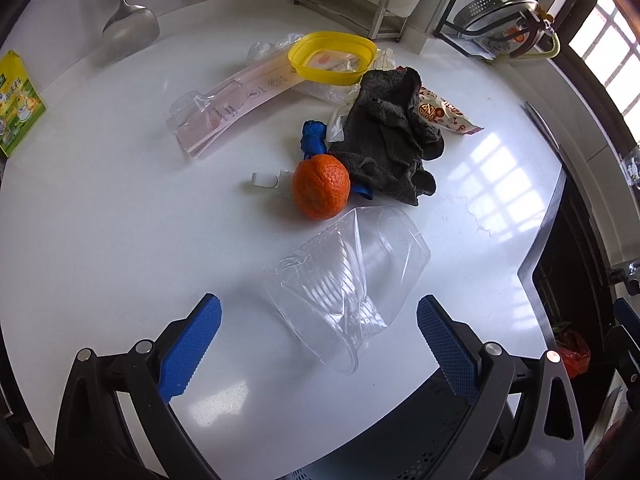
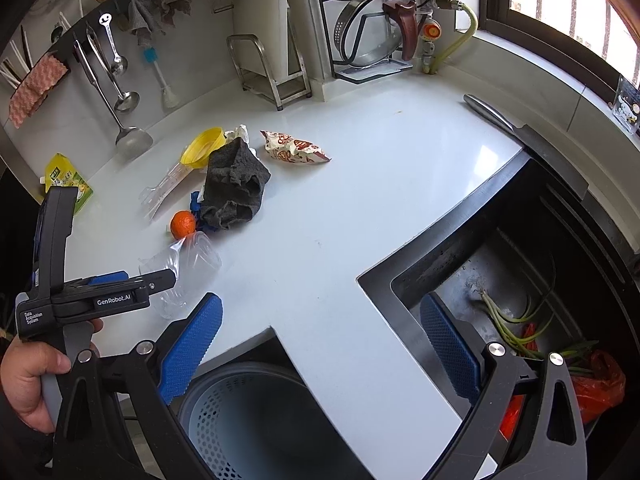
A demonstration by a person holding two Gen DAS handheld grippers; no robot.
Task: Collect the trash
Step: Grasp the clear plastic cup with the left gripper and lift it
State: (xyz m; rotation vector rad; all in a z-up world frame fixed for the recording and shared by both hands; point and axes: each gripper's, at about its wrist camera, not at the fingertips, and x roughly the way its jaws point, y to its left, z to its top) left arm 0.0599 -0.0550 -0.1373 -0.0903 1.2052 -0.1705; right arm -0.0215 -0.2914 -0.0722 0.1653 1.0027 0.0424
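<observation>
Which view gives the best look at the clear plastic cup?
Left wrist: the clear plastic cup lies on its side, large and unobstructed. In the right wrist view it is small, partly hidden behind the left gripper.

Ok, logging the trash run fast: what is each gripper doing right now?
Left gripper: open, holding nothing, fingers either side of the clear plastic container.
Right gripper: open, empty, above the counter edge.

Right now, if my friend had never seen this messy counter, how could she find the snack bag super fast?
Start at the white countertop and find the crumpled dark grey cloth in the pile of litter. Look just past it, on the side toward the sink, for the snack bag lying flat. It is the only white wrapper printed with red and brown round pictures.
</observation>
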